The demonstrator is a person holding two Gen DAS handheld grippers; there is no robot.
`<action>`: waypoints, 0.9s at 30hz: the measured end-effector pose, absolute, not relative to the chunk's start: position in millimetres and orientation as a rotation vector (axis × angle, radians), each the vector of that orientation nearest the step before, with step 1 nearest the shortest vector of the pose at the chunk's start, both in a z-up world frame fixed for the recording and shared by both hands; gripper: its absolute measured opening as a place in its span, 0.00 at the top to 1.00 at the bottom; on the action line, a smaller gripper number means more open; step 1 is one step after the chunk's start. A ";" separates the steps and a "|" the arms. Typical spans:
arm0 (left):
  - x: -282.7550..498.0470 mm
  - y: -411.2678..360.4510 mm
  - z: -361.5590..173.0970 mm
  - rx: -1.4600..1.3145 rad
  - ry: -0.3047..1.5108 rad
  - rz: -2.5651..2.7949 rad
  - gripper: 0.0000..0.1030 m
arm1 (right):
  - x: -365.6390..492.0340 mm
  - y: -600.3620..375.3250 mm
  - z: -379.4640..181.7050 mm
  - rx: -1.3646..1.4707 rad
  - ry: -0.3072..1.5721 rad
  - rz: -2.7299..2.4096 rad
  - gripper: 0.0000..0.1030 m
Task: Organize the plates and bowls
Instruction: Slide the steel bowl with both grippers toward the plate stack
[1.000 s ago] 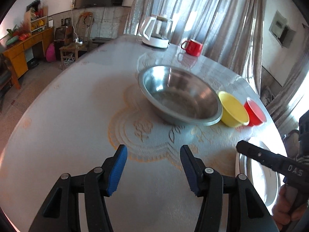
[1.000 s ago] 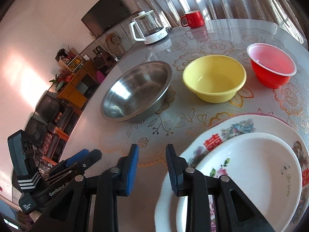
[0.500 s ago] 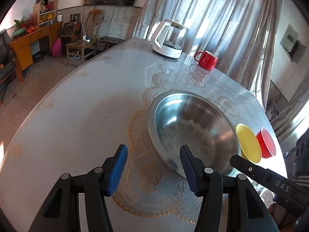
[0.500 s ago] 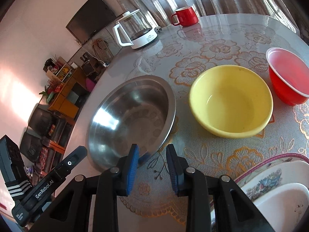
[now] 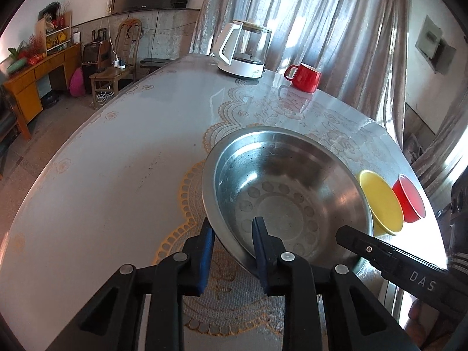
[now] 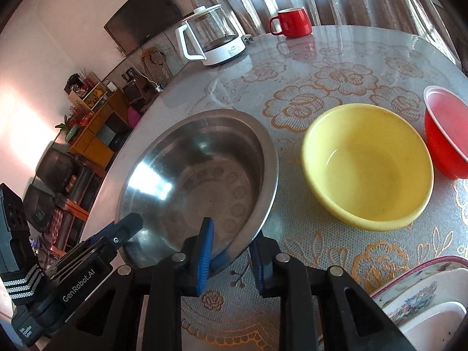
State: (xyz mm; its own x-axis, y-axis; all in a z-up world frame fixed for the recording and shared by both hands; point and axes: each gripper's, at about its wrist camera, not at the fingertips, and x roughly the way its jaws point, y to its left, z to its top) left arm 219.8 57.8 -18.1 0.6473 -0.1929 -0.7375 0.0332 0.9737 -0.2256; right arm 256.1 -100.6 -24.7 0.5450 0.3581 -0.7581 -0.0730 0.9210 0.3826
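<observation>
A wide steel bowl (image 5: 286, 193) (image 6: 199, 175) sits mid-table. My left gripper (image 5: 232, 234) straddles its near-left rim, one pad outside and one on the inner wall, jaws closing onto the rim. My right gripper (image 6: 231, 248) straddles the near-right rim the same way, its jaws also closing on it. To the right of the steel bowl stand a yellow bowl (image 6: 368, 169) and a red bowl (image 6: 447, 140). A white plate lies stacked on a flowered plate (image 6: 421, 289) at the near right.
A glass kettle (image 5: 245, 52) and a red mug (image 5: 304, 77) stand at the table's far edge. The lace-patterned table (image 5: 117, 175) stretches bare to the left. Curtains hang behind; a chair and a wooden cabinet stand beyond the table's left side.
Both grippers moved forward from the near table to the steel bowl's rim. The left jaws narrowed sharply around the rim; the right jaws narrowed slightly.
</observation>
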 end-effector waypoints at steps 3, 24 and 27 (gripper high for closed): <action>209.2 60.7 -17.9 -0.206 0.861 -0.126 0.74 | 248.9 -98.8 -24.3 0.319 0.968 0.274 0.77; 107.4 81.9 -9.4 -0.188 0.856 -0.095 0.72 | 171.4 -77.2 -22.3 0.263 0.994 0.414 0.77; 96.3 85.8 -14.1 -0.197 0.873 -0.099 0.72 | 160.9 -75.7 -25.6 0.255 1.010 0.435 0.77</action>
